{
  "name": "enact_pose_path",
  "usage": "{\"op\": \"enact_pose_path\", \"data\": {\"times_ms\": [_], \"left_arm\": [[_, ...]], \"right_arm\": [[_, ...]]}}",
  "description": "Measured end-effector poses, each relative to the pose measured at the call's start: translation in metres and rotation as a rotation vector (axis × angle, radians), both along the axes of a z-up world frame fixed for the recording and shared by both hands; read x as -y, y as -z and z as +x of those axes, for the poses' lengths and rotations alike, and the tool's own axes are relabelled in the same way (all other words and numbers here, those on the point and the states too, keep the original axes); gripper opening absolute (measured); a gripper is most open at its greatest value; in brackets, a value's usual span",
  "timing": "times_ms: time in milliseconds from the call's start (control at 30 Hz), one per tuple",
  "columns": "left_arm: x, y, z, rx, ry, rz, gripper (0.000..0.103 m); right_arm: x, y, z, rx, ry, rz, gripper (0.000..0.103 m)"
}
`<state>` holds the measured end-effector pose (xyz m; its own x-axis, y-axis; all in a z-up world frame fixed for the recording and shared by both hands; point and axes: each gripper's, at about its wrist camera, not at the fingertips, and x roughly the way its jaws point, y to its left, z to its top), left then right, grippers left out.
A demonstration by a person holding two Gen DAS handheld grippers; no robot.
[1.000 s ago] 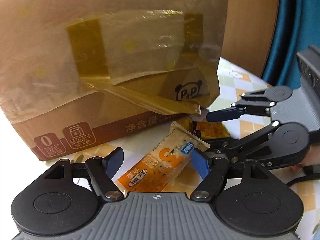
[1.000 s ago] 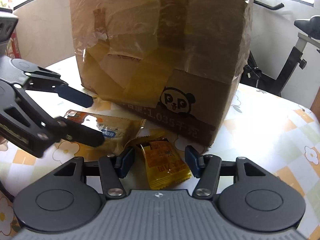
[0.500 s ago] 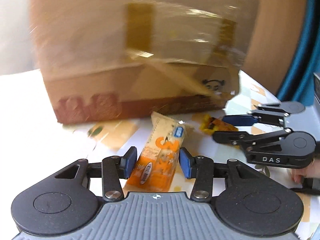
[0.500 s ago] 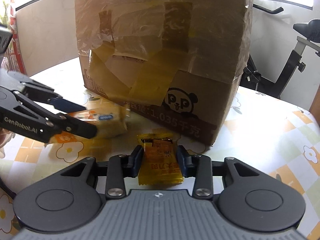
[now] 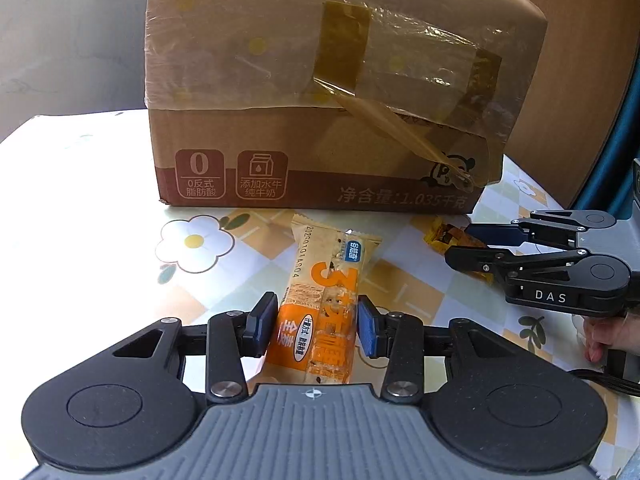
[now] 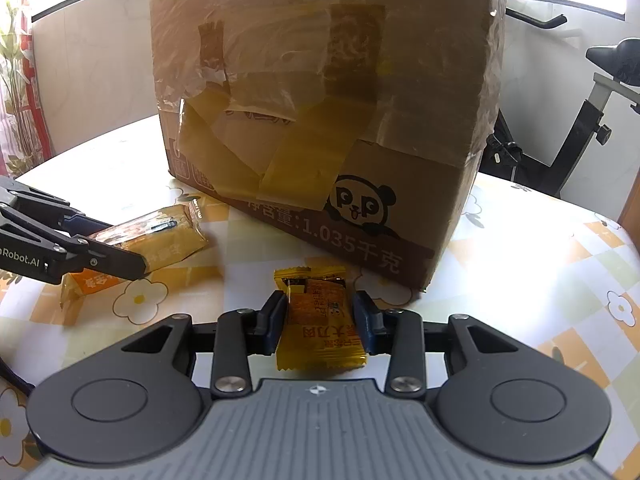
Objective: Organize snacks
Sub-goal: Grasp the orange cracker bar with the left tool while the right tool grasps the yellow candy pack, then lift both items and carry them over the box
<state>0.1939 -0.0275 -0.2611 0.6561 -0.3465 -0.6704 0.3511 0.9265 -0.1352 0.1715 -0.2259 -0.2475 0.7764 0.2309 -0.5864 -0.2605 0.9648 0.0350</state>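
An orange and beige snack bar (image 5: 328,280) lies lengthwise between the blue pads of my left gripper (image 5: 316,328). Its jaws are closing, and both pads press the wrapper's sides. In the right wrist view the same bar (image 6: 160,232) hangs tilted just above the tablecloth in the left gripper (image 6: 116,246). My right gripper (image 6: 320,320) is shut on a small yellow candy packet (image 6: 316,308), squeezed between both pads. In the left wrist view the right gripper (image 5: 460,244) holds that packet (image 5: 440,234) near the corner of the taped cardboard box (image 5: 320,100).
The big cardboard box (image 6: 320,100) stands close ahead of both grippers on a table with a flower-pattern cloth (image 6: 540,260). An exercise bike (image 6: 580,120) stands behind the table on the right. A person's hand (image 5: 608,340) grips the right tool. A wooden panel (image 5: 580,80) rises behind the box.
Both grippers went from open around their snacks to shut on them. The left gripper rolled level, drew back from the box and lifted the bar. The right gripper stayed in place.
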Motion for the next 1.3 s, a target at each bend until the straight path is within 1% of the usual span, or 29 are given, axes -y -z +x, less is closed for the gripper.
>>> {"op": "enact_pose_path", "data": {"times_ms": [100, 233, 367, 533, 600, 700, 867, 1000, 1133, 1300], "left_arm": [[0.000, -0.002, -0.002, -0.002, 0.000, 0.003, 0.044], [0.008, -0.005, 0.003, -0.013, 0.030, 0.049, 0.046], [0.014, -0.007, 0.011, -0.024, 0.041, 0.052, 0.046], [0.021, -0.006, 0.012, -0.003, 0.055, 0.082, 0.046], [0.020, -0.005, 0.010, 0.006, 0.044, 0.074, 0.042], [0.012, -0.004, 0.008, 0.006, 0.021, 0.036, 0.041], [-0.001, -0.007, -0.001, 0.013, -0.006, 0.004, 0.041], [-0.008, -0.020, -0.007, 0.048, -0.013, -0.010, 0.041], [-0.019, -0.034, -0.015, 0.080, -0.020, -0.035, 0.041], [-0.031, -0.047, -0.022, 0.104, -0.043, -0.064, 0.041]], "right_arm": [[-0.001, 0.000, 0.000, 0.000, 0.000, 0.000, 0.039], [-0.001, 0.000, 0.000, 0.000, 0.000, 0.000, 0.039], [-0.001, 0.000, -0.001, 0.001, 0.000, -0.003, 0.039], [-0.001, 0.000, -0.001, 0.001, 0.000, -0.002, 0.039], [0.000, 0.000, -0.001, 0.001, 0.000, 0.001, 0.039], [0.000, 0.000, 0.000, -0.002, -0.002, 0.009, 0.039], [-0.002, 0.000, 0.000, 0.002, -0.003, -0.007, 0.039], [-0.007, 0.000, -0.001, -0.004, -0.006, -0.027, 0.038], [-0.012, -0.006, -0.003, -0.031, -0.034, -0.033, 0.038], [-0.019, -0.016, -0.017, -0.012, -0.035, -0.023, 0.038]]}}
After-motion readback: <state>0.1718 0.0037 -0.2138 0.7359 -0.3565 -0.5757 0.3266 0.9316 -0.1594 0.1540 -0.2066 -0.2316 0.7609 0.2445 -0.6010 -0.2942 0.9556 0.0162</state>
